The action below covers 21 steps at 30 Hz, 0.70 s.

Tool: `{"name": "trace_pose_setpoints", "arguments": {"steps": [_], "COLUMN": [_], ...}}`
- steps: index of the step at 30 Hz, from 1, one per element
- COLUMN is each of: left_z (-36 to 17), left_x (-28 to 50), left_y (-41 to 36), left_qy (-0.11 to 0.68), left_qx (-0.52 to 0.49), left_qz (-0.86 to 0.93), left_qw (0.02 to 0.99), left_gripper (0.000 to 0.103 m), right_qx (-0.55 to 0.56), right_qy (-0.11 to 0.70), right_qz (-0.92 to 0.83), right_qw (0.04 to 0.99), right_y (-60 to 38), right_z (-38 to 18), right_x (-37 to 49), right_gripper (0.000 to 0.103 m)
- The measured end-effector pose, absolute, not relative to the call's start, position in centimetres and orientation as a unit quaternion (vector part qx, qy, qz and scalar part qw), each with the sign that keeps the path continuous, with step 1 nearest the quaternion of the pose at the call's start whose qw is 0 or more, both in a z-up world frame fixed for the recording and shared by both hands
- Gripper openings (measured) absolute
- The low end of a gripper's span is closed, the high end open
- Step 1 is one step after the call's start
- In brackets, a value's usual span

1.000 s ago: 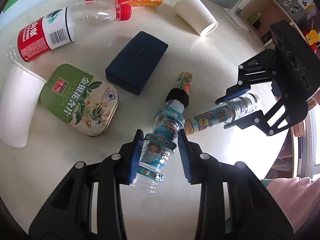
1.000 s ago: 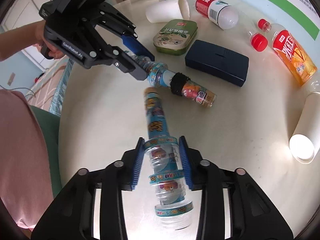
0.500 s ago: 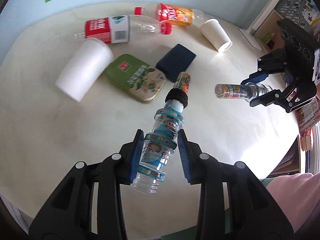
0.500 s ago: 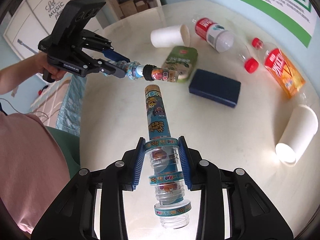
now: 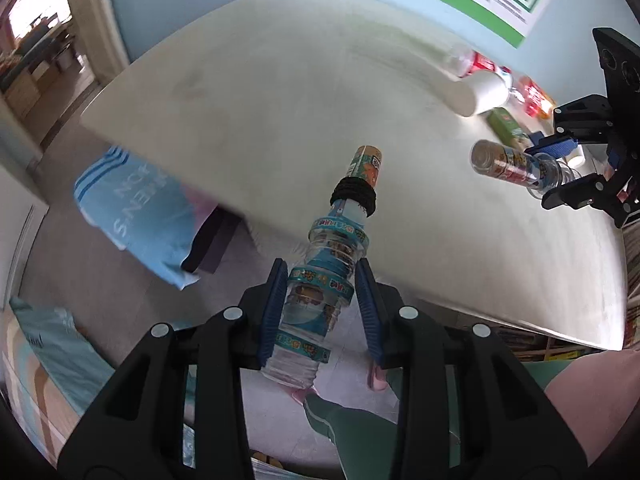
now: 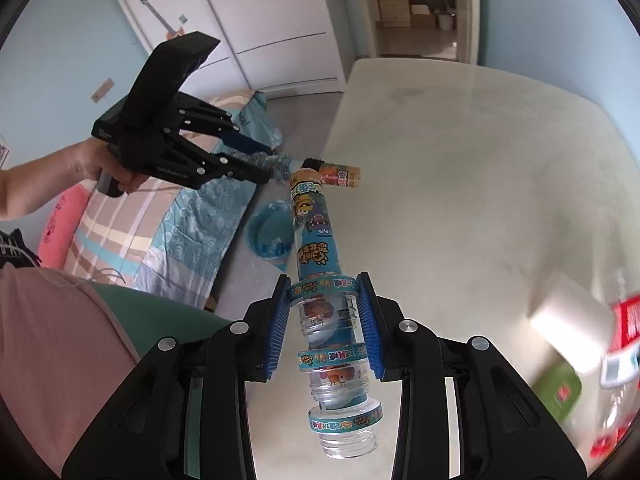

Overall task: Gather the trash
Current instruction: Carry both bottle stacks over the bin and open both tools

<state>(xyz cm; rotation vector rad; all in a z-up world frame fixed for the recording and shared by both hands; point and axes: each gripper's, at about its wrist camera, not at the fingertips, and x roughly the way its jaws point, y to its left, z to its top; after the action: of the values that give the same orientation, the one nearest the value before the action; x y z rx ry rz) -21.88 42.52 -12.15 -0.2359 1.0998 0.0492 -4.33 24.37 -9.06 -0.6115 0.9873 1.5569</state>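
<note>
Each hand-held gripper, left (image 5: 322, 308) and right (image 6: 324, 326), is clamped on a ringed plastic bottle (image 5: 320, 292) past the bench (image 5: 320, 100) edge, next needing release over the blue bin (image 6: 270, 236).

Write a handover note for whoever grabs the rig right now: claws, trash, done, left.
Left claw: shut on a cartoon-label bottle with a black band, held off the table edge.
Right claw: shut on a second cartoon-label bottle, also in the air.
Blue bin stands on the floor beside the table.
Done: both bottles lifted.
Left: drop them, then the paper cup and other bottles there.
</note>
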Motion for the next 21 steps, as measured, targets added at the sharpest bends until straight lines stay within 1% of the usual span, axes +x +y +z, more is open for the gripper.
{"name": "trace_pose_setpoints", "arguments": {"steps": [5,8,11,17,21], "left_z": [-16.3,-19.9,-24.3,-34.4,-41.6], "left_x": [-28.5,-32.1,-35.3,-39.4,-40.6], "left_y": [52.1,57.3,61.6,67.0,69.1], "left_qy": [0.535,0.551,0.568,0.590,0.607], "left_qx": [-0.169,-0.215,-0.250,-0.321,-0.350], "left_qz": [0.094,0.127,0.160,0.200,0.211], "left_qw": [0.822,0.796,0.767,0.714,0.682], "left_gripper": [0.033,0.033,0.033,0.033,0.033], "right_qx": [-0.276,-0.290,-0.301,-0.329,-0.343], "right_qy": [0.427,0.456,0.484,0.569,0.621], "right_qz": [0.694,0.695,0.685,0.633,0.583], "right_qw": [0.511,0.475,0.453,0.410,0.395], "right_y": [36.6,44.4,50.1,60.6,64.9], "right_z": [-10.8,-14.0,-17.5,-28.7,-38.1], "right_x": [-10.4,-14.6,-18.2,-23.0,-25.4], "right_gripper": [0.035,0.035,0.035,0.035,0.035]}}
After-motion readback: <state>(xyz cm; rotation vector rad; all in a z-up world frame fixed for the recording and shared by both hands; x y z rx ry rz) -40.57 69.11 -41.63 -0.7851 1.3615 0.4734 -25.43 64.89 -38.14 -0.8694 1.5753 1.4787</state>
